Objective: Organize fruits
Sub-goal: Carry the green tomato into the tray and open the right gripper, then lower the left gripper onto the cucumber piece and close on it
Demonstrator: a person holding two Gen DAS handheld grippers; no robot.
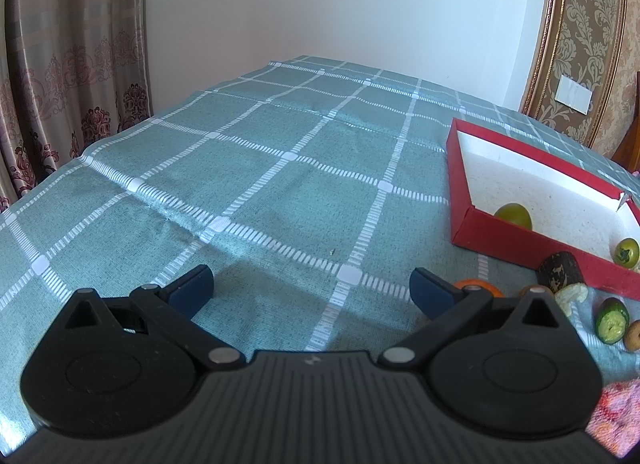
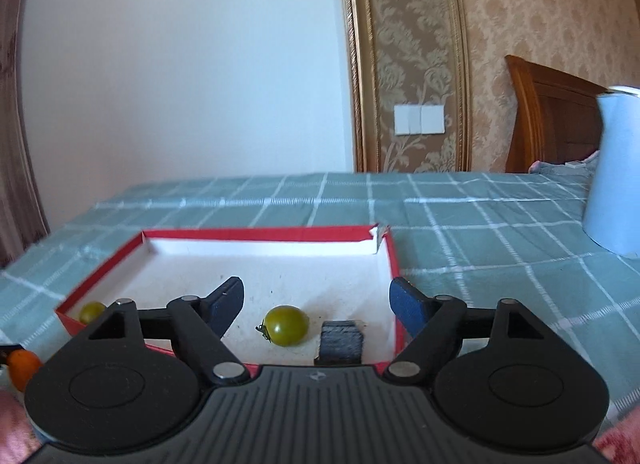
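A red box with a white inside [image 2: 264,233] lies on the checked cloth; it also shows at the right of the left wrist view [image 1: 460,180]. Two green tomatoes lie in it, one near the middle front [image 2: 287,325] and one in the left corner [image 2: 92,312]. A dark cylinder piece [image 2: 342,342] stands at the box's near wall. My right gripper [image 2: 316,304] is open and empty above the box. My left gripper [image 1: 312,288] is open and empty over bare cloth, left of the box. An orange fruit [image 1: 478,286] sits behind its right finger.
Outside the box's near wall lie a dark cylinder [image 1: 560,270], a pale piece [image 1: 572,296], a cut green cucumber piece [image 1: 612,322] and a brown round piece [image 1: 633,336]. A white jug [image 2: 616,172] stands at the right. A wooden headboard [image 2: 552,112] is behind.
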